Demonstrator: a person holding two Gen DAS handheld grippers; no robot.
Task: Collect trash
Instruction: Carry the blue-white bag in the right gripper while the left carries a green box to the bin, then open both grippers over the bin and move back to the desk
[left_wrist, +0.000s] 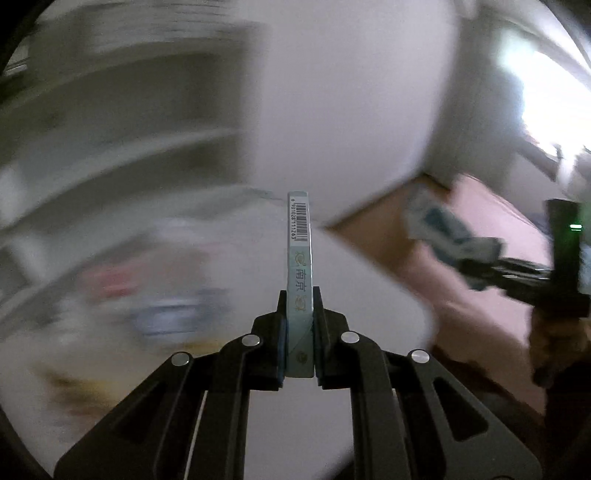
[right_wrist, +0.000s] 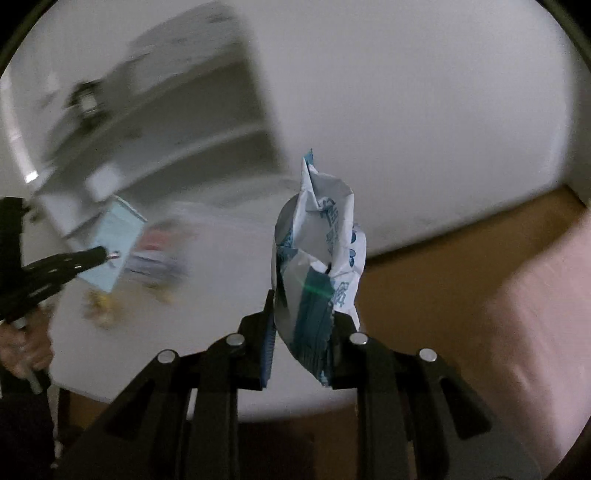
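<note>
The left gripper (left_wrist: 299, 332) is clamped on a slim pale-blue cardboard cigarette box (left_wrist: 300, 273), seen edge-on in its own view. The box stands upright between the 2 black fingers (left_wrist: 271, 347), its narrow side showing a barcode near the top and printed characters lower down. In the right wrist view the same box (right_wrist: 114, 247) shows its broad pale-blue face at the left, pinched at its near edge by the left gripper (right_wrist: 107, 254).

The right gripper (right_wrist: 303, 343) is closed on a crumpled white and blue plastic wrapper (right_wrist: 317, 266), which rises upright from between its 2 fingers (right_wrist: 264, 347), its torn top edge farthest from the camera. From the left wrist view this wrapper (left_wrist: 447, 236) appears at the right, blurred, held by the right gripper (left_wrist: 476, 267).

Both items are held in the air above a round white table (right_wrist: 236, 280). On its far left part lie several blurred, colourful items (right_wrist: 155, 254); what they are cannot be told. Right of the table are a brown floor (right_wrist: 424, 266) and a pale pink padded surface (right_wrist: 543, 325).
</note>
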